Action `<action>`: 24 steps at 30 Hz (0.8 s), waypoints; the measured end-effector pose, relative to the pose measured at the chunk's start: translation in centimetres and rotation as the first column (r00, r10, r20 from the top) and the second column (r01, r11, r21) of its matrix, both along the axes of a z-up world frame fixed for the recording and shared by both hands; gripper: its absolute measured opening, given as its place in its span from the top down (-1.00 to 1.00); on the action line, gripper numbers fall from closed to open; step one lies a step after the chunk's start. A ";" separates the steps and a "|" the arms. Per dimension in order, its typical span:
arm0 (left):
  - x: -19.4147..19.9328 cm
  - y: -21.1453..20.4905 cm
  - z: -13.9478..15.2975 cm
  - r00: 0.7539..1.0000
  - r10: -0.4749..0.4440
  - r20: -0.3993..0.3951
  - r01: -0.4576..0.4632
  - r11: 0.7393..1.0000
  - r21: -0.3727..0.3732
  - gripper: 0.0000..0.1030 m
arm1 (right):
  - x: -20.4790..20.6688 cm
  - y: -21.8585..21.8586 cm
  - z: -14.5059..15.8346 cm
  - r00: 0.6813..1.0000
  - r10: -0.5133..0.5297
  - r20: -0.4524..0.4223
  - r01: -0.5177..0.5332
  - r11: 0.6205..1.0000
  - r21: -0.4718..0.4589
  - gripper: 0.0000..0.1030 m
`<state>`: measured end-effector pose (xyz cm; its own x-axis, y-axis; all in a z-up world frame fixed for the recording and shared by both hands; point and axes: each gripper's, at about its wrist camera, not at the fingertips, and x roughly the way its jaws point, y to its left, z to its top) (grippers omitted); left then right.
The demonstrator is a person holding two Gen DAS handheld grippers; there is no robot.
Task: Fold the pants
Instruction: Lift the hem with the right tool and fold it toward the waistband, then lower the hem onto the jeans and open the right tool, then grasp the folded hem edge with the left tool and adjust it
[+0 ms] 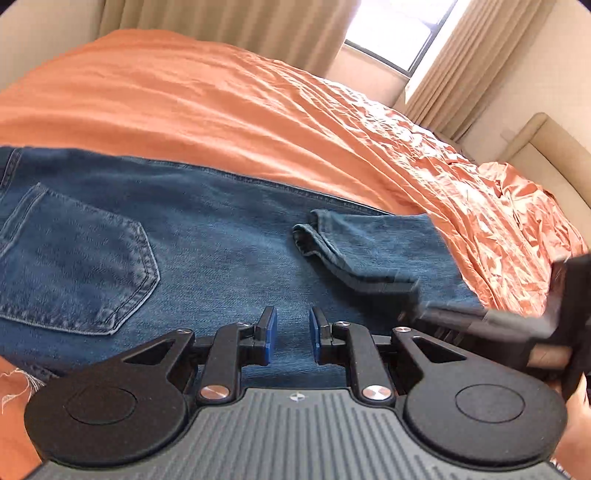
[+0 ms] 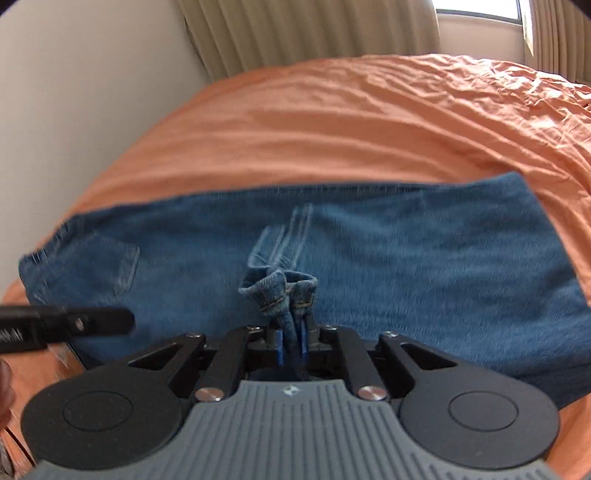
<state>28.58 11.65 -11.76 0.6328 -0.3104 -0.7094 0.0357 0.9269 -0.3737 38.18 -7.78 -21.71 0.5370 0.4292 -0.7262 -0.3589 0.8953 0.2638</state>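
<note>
Blue jeans (image 1: pixel 203 240) lie flat across the orange bed cover (image 1: pixel 184 92), back pocket (image 1: pixel 74 258) to the left. One leg is doubled back over the pants, its hem (image 1: pixel 314 232) lying near the middle. My left gripper (image 1: pixel 293 321) hovers just above the denim, its blue pads a little apart with nothing between them. My right gripper (image 2: pixel 291 332) is shut on the bunched hem (image 2: pixel 280 288), denim pinched between its pads over the jeans (image 2: pixel 424 258). In the left wrist view the right gripper (image 1: pixel 406 290) comes in blurred from the right. A finger of the left gripper (image 2: pixel 103 319) shows at the left.
The bed cover (image 2: pixel 332 129) is smooth beyond the jeans and crumpled at the far right (image 1: pixel 498 206). Beige curtains (image 1: pixel 221 22) and a bright window (image 1: pixel 399 33) stand behind the bed. A pale wall (image 2: pixel 74 92) runs along its left side. A hand (image 1: pixel 576 424) shows at the lower right.
</note>
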 end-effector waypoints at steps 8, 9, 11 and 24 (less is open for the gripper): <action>2.3 0.3 -1.0 1.000 0.006 0.002 -0.006 0.988 -0.156 0.26 | -0.6 -2.5 0.1 0.997 0.059 -0.049 -0.052 0.990 0.132 0.28; 2.8 0.1 -1.1 1.000 0.008 0.006 -0.007 0.986 -0.167 0.20 | -0.9 -3.0 0.4 0.997 0.064 -0.049 -0.055 0.986 0.158 0.21; 3.8 -0.4 -1.2 1.000 0.009 0.015 -0.006 0.981 -0.193 0.19 | -1.6 -4.3 0.9 0.999 0.047 -0.028 -0.040 0.980 0.193 0.10; 8.5 -5.4 -4.7 0.998 0.014 -0.069 -0.017 0.999 -0.044 0.19 | -1.9 -16.0 -0.9 0.964 -0.236 0.126 0.209 0.959 0.193 0.23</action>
<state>37.07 6.26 -16.41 0.5881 -0.3326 -0.7372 -0.0062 0.9097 -0.4153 36.25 -23.77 -22.63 0.7279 0.4011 -0.5561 -0.2025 0.9006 0.3846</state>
